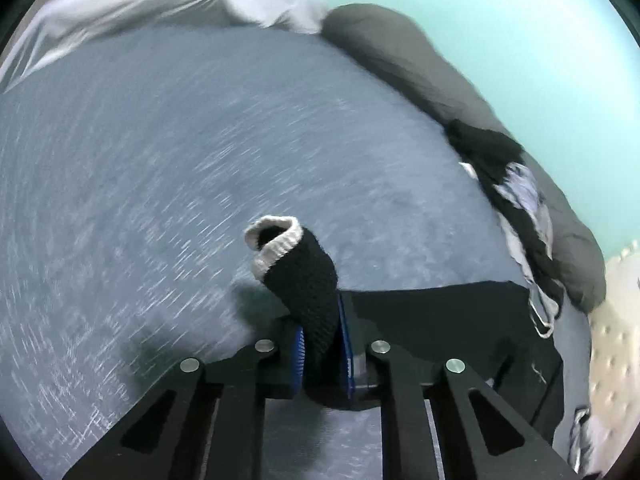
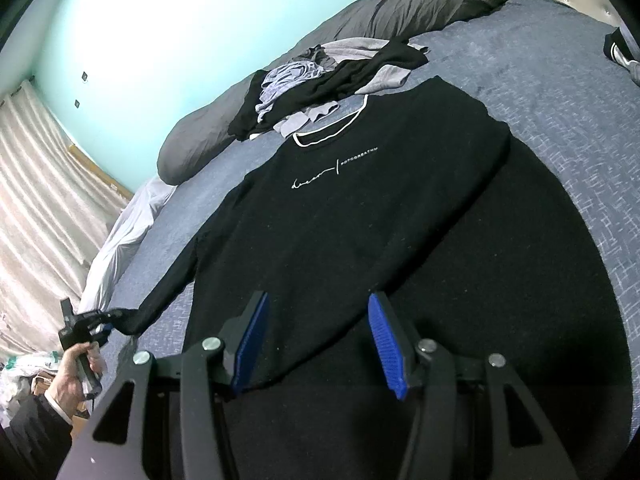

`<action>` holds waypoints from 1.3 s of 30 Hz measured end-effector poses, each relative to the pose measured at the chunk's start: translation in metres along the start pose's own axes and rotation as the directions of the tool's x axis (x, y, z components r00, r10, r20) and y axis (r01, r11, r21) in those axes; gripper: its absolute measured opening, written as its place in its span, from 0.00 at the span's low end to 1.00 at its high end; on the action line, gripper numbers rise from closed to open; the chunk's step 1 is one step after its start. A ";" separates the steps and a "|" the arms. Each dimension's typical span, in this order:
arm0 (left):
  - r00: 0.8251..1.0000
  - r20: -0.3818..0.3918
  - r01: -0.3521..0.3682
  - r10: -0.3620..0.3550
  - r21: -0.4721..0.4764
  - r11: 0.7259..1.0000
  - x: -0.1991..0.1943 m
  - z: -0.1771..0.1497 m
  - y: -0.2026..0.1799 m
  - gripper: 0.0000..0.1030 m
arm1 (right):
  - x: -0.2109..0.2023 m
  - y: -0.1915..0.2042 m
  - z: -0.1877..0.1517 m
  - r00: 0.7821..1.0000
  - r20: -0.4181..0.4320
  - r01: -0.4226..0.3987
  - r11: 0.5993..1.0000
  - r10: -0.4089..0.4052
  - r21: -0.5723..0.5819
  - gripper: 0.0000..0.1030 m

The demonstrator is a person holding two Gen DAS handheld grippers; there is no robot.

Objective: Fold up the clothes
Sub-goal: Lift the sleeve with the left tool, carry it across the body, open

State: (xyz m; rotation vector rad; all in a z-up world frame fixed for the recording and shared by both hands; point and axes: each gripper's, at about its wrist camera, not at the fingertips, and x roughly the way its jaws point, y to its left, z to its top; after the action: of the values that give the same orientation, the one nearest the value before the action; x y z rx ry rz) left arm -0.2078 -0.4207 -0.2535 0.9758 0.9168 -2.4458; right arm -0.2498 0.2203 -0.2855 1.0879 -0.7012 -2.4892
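On blue bedspread (image 2: 560,92): black sweater (image 2: 340,216) laid flat, front up, white-trimmed neck twd clothes pile (image 2: 320,80), chest print w/ script word (unreadable) + small caps approx "POTOGREATHY". L gripper (image 1: 322,344) pinching black sleeve (image 1: 312,280) near its white cuff (image 1: 276,236), sleeve stretched out to side. R gripper (image 2: 318,344) spread wide over sweater's lower body, pinching nothing.

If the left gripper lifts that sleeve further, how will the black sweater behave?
Probably floppy: the black knit sweater lies flat, and its sleeve sags toward the left gripper. Likely light, dragging over the blue bedspread.
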 end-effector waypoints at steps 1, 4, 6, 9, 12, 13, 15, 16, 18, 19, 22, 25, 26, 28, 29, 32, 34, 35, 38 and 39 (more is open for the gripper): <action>1.000 0.005 0.012 -0.012 0.019 1.000 -0.003 0.003 -0.010 0.13 | 0.000 -0.001 0.000 1.000 0.002 -0.001 1.000 0.001 0.002 0.51; 0.999 0.016 0.047 -0.048 0.079 0.996 -0.012 0.011 -0.043 0.13 | -0.002 -0.002 0.001 1.000 0.006 -0.003 1.000 0.003 0.009 0.51; 0.997 0.021 0.073 -0.076 0.112 0.991 -0.019 0.017 -0.068 0.12 | -0.003 -0.004 0.002 1.000 0.009 -0.005 1.000 0.005 0.014 0.51; 0.992 0.027 0.114 -0.119 0.158 0.981 -0.028 0.026 -0.109 0.12 | -0.004 -0.007 0.004 1.000 0.015 -0.010 1.000 0.009 0.027 0.51; 0.986 0.027 0.155 -0.164 0.205 0.966 -0.036 0.030 -0.155 0.12 | -0.007 -0.012 0.007 1.000 0.022 -0.018 0.999 0.017 0.045 0.51; 0.984 0.024 0.169 -0.179 0.222 0.960 -0.038 0.030 -0.171 0.12 | -0.008 -0.013 0.008 1.000 0.024 -0.021 0.999 0.020 0.050 0.51; 0.978 0.014 0.197 -0.207 0.258 0.946 -0.040 0.028 -0.205 0.12 | -0.011 -0.016 0.010 0.999 0.029 -0.028 0.998 0.026 0.060 0.51; 0.975 0.008 0.211 -0.221 0.278 0.937 -0.042 0.026 -0.223 0.12 | -0.012 -0.017 0.011 0.999 0.032 -0.030 0.997 0.028 0.064 0.51; 0.968 -0.007 0.238 -0.249 0.317 0.918 -0.045 0.019 -0.260 0.12 | -0.015 -0.020 0.013 0.999 0.038 -0.035 0.997 0.033 0.074 0.51; 0.965 -0.015 0.252 -0.262 0.333 0.908 -0.045 0.016 -0.276 0.12 | -0.016 -0.022 0.014 0.999 0.040 -0.038 0.996 0.034 0.079 0.51; 0.951 -0.044 0.298 -0.305 0.384 0.874 -0.049 0.002 -0.326 0.12 | -0.019 -0.028 0.017 0.998 0.044 -0.041 0.994 0.037 0.099 0.51; 0.929 -0.090 0.360 -0.359 0.446 0.820 -0.055 -0.022 -0.382 0.12 | -0.022 -0.035 0.020 0.998 0.046 -0.045 0.992 0.039 0.121 0.51; 0.922 -0.105 0.377 -0.373 0.462 0.802 -0.056 -0.030 -0.397 0.12 | -0.024 -0.038 0.021 0.998 0.050 -0.045 0.991 0.039 0.127 0.51; 0.904 -0.150 0.419 -0.400 0.494 0.762 -0.057 -0.052 -0.426 0.12 | -0.028 -0.043 0.023 0.998 0.057 -0.045 0.989 0.038 0.139 0.51; 0.894 -0.180 0.442 -0.410 0.509 0.739 -0.056 -0.066 -0.441 0.12 | -0.030 -0.047 0.025 0.997 0.063 -0.046 0.988 0.037 0.148 0.51; 0.874 -0.264 0.485 -0.409 0.549 0.681 -0.047 -0.111 -0.469 0.12 | -0.037 -0.057 0.029 0.996 0.081 -0.043 0.984 0.030 0.174 0.51; 0.861 -0.319 0.508 -0.395 0.563 0.652 -0.037 -0.142 -0.479 0.12 | -0.041 -0.064 0.031 0.996 0.090 -0.038 0.981 0.021 0.193 0.51; 0.856 -0.347 0.517 -0.382 0.570 0.639 -0.029 -0.158 -0.481 0.12 | -0.043 -0.068 0.032 0.995 0.094 -0.036 0.979 0.017 0.203 0.51; 0.839 -0.424 0.541 -0.342 0.581 0.607 -0.009 -0.205 -0.482 0.12 | -0.048 -0.080 0.035 0.995 0.104 -0.027 0.972 0.003 0.232 0.51; 0.836 -0.439 0.544 -0.329 0.581 0.606 -0.003 -0.217 -0.479 0.12 | -0.050 -0.084 0.036 0.994 0.107 -0.024 0.970 -0.002 0.242 0.51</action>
State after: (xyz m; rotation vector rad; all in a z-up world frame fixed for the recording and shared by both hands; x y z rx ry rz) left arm -0.3529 0.0758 -0.1614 1.5403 0.2904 -3.2515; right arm -0.2535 0.3242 -0.2821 1.0323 -1.0646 -2.5150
